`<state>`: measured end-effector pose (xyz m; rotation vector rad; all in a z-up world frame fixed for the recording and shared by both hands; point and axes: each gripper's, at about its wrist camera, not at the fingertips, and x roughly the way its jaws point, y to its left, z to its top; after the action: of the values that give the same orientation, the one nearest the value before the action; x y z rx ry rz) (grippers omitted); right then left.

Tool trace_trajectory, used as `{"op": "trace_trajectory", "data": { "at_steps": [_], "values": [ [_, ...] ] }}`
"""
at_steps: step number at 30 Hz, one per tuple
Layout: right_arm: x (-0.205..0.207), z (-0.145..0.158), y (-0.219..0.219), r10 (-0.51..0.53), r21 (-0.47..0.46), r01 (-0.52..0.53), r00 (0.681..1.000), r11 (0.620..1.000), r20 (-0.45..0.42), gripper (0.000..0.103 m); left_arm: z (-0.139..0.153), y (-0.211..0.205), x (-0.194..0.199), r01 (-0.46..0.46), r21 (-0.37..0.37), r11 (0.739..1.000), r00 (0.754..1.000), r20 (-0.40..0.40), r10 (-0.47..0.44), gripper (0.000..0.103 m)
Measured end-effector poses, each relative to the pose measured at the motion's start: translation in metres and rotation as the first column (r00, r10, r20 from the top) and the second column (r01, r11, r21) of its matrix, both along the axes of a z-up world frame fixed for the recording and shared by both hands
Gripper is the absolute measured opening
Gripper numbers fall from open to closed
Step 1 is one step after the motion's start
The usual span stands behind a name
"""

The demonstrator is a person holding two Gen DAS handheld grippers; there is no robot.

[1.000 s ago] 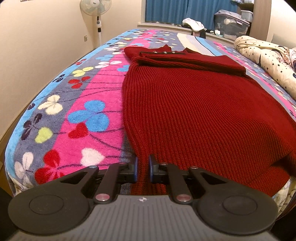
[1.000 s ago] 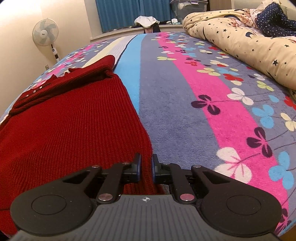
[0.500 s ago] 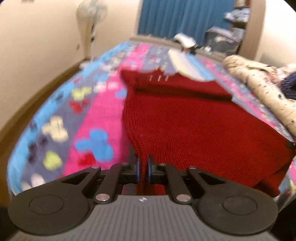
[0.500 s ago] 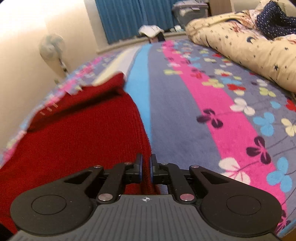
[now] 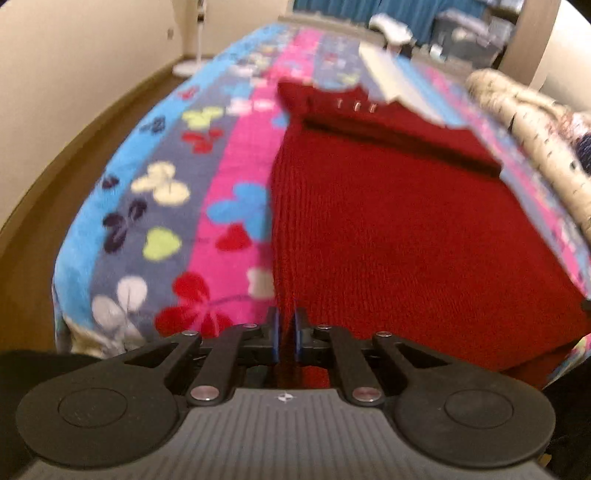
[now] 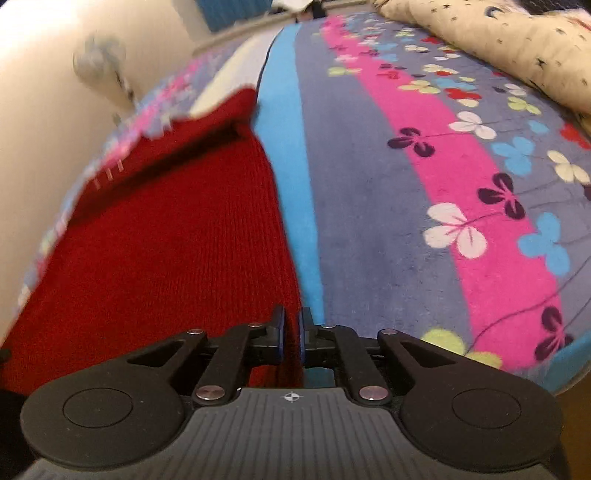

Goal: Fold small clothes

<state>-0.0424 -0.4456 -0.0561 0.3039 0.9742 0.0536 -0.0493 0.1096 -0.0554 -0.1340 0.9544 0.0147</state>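
While pinched: one sweater (image 5: pixel 399 236) (two claws).

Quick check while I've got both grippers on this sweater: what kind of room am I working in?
Most likely a bedroom. The red knit sweater lies on a bed under a floral blanket, a star-print duvet is bunched alongside, and blue curtains hang beyond.

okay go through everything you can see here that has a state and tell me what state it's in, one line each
left gripper: shut on the near left corner of the sweater.
right gripper: shut on the near right corner of the sweater.
red knit sweater: spread out, top part folded over, near hem pinched at both corners.
floral blanket: laid flat over the bed, under the sweater.
star-print duvet: bunched up along the bed's far right side.
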Motion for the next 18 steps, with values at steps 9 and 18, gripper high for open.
{"op": "trace_trajectory", "data": {
  "at_steps": [9,18],
  "values": [
    [0.017,-0.028,0.002,0.030,0.030,-0.025,0.985,0.999,-0.172,0.028,-0.022,0.026,0.014,-0.088,-0.166,0.982,0.990,-0.126,0.067,0.029],
    [0.019,-0.036,0.015,0.068,-0.004,-0.071,0.968,0.997,-0.244,0.036,-0.032,0.026,0.020,-0.105,-0.110,0.988,0.982,-0.171,0.085,0.040]
  ]
}}
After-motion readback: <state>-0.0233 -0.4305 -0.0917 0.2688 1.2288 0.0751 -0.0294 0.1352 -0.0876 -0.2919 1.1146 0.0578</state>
